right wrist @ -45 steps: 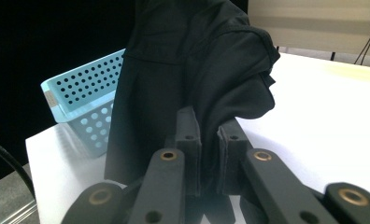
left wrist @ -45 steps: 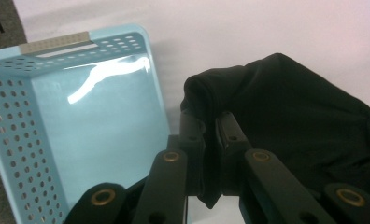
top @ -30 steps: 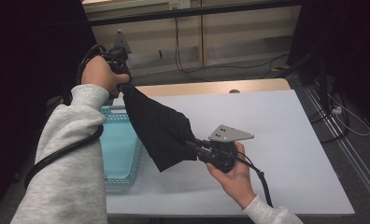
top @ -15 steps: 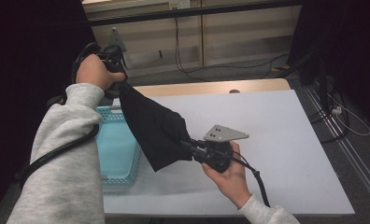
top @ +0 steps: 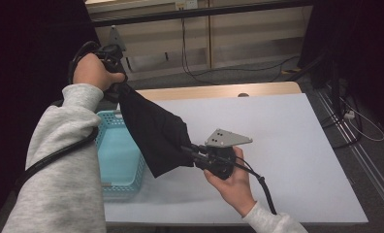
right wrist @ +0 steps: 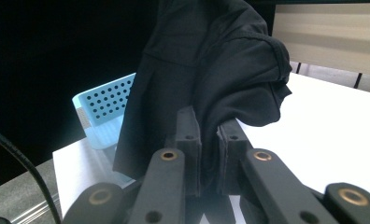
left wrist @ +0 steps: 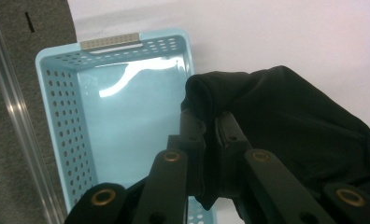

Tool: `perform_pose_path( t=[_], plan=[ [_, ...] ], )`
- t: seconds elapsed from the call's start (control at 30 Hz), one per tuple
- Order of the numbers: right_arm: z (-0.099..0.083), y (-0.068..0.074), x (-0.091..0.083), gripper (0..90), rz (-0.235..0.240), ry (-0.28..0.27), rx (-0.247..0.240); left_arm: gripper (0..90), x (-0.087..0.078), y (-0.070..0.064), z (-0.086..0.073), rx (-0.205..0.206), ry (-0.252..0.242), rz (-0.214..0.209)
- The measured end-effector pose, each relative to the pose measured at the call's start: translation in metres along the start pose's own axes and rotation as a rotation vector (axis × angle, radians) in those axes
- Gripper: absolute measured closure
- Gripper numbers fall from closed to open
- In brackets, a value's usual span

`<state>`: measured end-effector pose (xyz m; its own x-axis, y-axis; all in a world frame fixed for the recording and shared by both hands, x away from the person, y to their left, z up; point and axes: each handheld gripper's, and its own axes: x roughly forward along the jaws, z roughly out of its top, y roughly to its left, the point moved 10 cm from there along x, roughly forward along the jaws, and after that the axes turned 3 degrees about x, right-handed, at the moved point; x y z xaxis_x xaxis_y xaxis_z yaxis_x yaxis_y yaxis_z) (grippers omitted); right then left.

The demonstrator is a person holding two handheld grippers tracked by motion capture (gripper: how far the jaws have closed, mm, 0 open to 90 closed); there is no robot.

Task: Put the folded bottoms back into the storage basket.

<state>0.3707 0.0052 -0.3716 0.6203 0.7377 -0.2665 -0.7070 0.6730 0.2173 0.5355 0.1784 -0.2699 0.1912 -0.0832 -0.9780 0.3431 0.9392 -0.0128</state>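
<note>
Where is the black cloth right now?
High view, left of centre: the black cloth hangs stretched between the raised left gripper and the lower right gripper, above the light-blue basket.

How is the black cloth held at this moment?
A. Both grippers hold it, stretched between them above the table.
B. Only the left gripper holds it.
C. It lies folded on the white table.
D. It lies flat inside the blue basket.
A: the left gripper and the right gripper each pinch one end of the black cloth, which hangs between them beside the blue basket.
</note>
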Motion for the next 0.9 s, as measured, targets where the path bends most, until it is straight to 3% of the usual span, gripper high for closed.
perform_pose_path(
  t=[0.33, 0.9],
  plan=[
    [0.004, 0.01, 0.008, 81.9, 0.021, -0.005, -0.008, 83.8, -0.006, 0.011, -0.003, -0.027, -0.012, 0.015],
    [0.009, 0.035, 0.031, 81.9, 0.078, 0.002, -0.018, 83.8, -0.013, 0.04, -0.014, -0.078, -0.018, 0.026]
  ],
)
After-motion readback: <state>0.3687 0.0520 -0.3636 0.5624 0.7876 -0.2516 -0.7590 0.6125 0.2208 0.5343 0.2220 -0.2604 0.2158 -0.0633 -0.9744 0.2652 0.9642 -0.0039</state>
